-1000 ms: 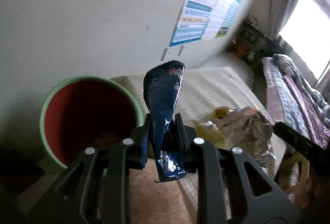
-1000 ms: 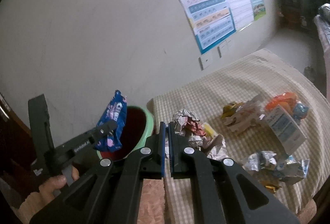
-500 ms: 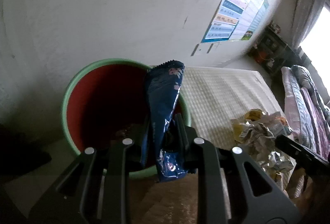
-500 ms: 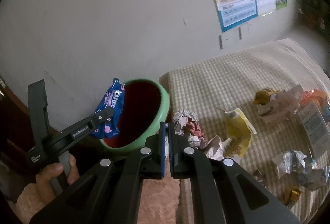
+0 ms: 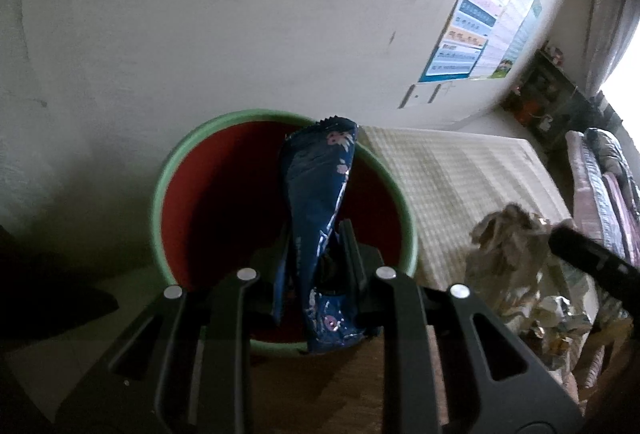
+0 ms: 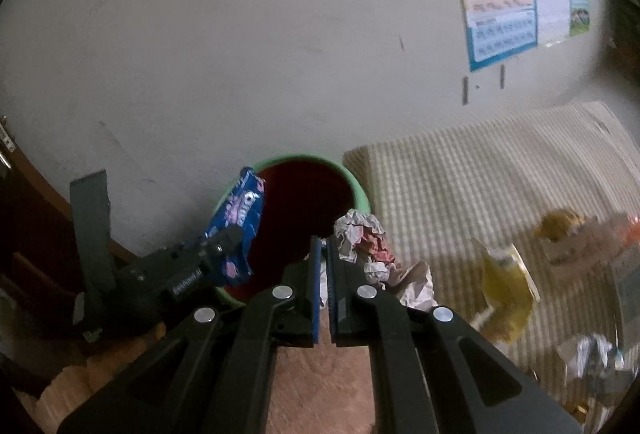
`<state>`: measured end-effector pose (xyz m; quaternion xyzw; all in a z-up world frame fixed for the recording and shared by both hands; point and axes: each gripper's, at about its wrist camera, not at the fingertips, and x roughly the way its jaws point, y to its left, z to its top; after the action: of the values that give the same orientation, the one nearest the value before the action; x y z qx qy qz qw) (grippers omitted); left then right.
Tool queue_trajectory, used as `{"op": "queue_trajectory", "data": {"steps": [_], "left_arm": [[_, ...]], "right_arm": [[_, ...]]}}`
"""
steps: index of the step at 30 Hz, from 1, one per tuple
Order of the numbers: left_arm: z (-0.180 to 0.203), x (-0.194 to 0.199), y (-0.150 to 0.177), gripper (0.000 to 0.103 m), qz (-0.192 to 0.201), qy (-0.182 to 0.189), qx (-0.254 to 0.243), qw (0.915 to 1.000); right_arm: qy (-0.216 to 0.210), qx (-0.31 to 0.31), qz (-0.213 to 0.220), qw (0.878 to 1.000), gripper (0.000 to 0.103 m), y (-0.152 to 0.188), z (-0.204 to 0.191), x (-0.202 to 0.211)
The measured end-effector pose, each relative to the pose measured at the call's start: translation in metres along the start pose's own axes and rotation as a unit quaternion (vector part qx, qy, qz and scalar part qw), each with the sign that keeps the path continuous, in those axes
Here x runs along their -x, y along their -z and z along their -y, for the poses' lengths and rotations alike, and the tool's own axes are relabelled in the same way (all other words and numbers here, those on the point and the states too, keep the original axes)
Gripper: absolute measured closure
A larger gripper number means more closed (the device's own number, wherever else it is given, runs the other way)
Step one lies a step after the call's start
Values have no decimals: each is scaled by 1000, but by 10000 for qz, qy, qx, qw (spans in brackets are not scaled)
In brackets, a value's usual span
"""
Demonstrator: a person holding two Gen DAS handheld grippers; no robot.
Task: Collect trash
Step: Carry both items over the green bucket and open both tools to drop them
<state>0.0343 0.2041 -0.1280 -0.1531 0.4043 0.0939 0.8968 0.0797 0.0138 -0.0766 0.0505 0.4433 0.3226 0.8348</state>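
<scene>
Blue foil showed in the left wrist view: a snack wrapper (image 5: 316, 210) was clamped in the left hand-held gripper (image 5: 314, 246), its long axis standing along the fingers, directly over the red mouth of the green-rimmed bin (image 5: 192, 170). In the right wrist view, the right hand-held gripper (image 6: 324, 262) was seen clenched on nothing, with crumpled paper (image 6: 364, 242) just beyond on the checked desk (image 6: 480, 170); the left one was judged nearer the bin.
</scene>
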Motion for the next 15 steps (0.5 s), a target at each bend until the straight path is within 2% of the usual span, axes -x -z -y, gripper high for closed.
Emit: {"op": "queue_trajectory", "data": {"steps": [9, 11, 13, 15], "left_arm": [[-19, -12, -8, 82, -222, -56, 341, 9992], [-22, -13, -9, 82, -240, -98, 379, 9989], [-26, -14, -11, 75, -236, -149, 424, 9987], [-29, -12, -11, 62, -199, -161, 494, 9984]], "right_arm": [[-306, -36, -90, 9995, 100, -27, -15, -33], [-343, -51, -107, 9993, 97, -30, -17, -40], [-458, -128, -109, 9988, 96, -32, -18, -44], [-536, -184, -116, 9983, 85, -34, -19, -49]]}}
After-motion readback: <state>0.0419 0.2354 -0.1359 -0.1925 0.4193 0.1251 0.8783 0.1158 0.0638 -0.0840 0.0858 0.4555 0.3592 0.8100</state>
